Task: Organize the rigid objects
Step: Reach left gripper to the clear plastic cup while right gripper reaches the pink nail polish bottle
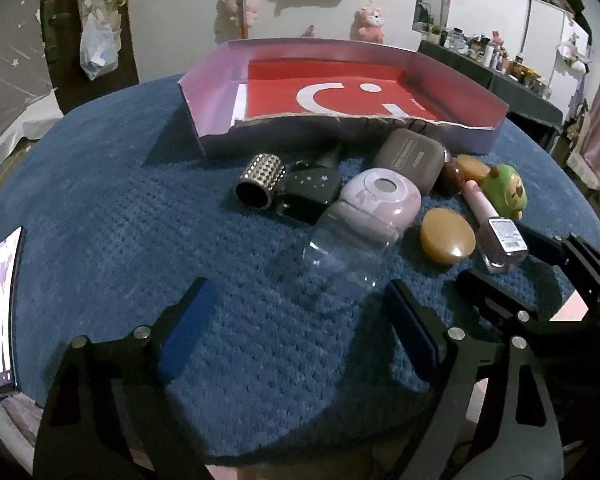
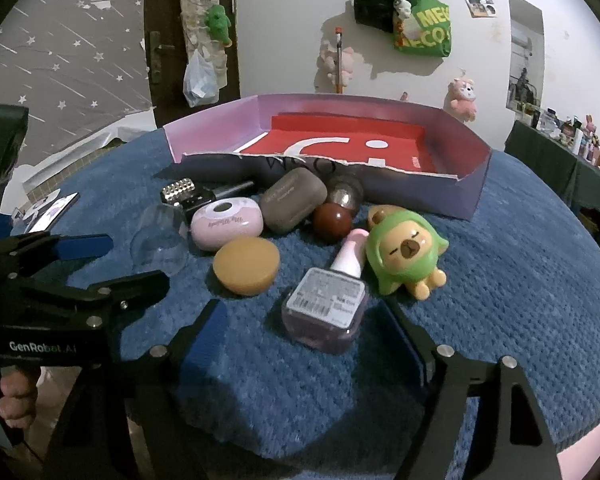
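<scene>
so box (image 2: 466,194) w/ red liner only; both grippers (image 1: 296,320) (image 2: 304,336) open, holding nothing.

blue knitted-looking table cover (image 2: 500,280); shallow lilac cardboard box (image 2: 472,196) with red-and-white floor; green-hooded tan capybara toy (image 2: 404,252); pale pink square bottle (image 2: 324,312) lower centre; silver-studded black cylinder (image 1: 260,182)

Each black claw (image 2: 304,336) has 2 blue-padded fingers (image 2: 204,340), silver screws, "GenRobot.AI" lettering.
</scene>
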Motion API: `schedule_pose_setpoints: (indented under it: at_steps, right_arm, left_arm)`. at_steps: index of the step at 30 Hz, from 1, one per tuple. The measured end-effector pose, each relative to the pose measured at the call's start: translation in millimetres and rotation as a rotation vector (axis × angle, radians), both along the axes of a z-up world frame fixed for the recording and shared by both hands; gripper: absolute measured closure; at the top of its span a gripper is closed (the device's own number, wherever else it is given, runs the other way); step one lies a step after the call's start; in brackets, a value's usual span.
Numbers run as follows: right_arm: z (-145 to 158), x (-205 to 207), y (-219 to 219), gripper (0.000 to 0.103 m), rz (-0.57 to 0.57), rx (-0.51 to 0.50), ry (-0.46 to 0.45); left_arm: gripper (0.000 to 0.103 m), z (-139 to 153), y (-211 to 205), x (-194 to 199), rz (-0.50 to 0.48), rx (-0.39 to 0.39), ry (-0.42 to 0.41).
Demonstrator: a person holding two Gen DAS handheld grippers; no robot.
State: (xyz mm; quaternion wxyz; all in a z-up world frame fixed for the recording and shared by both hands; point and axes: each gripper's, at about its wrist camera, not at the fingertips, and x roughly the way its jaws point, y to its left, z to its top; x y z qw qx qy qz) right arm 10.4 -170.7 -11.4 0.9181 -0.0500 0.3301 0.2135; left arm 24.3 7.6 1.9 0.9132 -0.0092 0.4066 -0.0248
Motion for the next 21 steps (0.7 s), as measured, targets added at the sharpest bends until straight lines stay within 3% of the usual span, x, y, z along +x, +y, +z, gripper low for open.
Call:
schedule_pose_setpoints:
  at_steps: [9, 13, 17, 19, 21]
  right_arm:
    - [-1, 11, -1, 0.028, 0.027, 0.035, -0.006]
    - [-2, 14, -6, 0.049, 0.014, 0.021, -0.019]
    - [-2, 15, -12, 0.054, 0.014, 0.042, -0.013]
    - [-3, 15, -13, 0.054, 0.001, 0.029, -0.022]
    - [-4, 12, -10, 0.058, -0.006, 0.008, -0.040]
  left_arm:
    - [0.024, 3, 0, 10, -0.048, -0.050, 0.002]
    - [0.024, 2, -4, 18, -0.054, -0.043, -0.002]
    - [0.028, 0, -13, 21, -0.063, 0.004, -0.020]
    - [0.033, 0, -16, 20, -0.065, 0.024, -0.031]
    - [0.047, 1, -18, 19, -0.069, 0.015, -0.040]
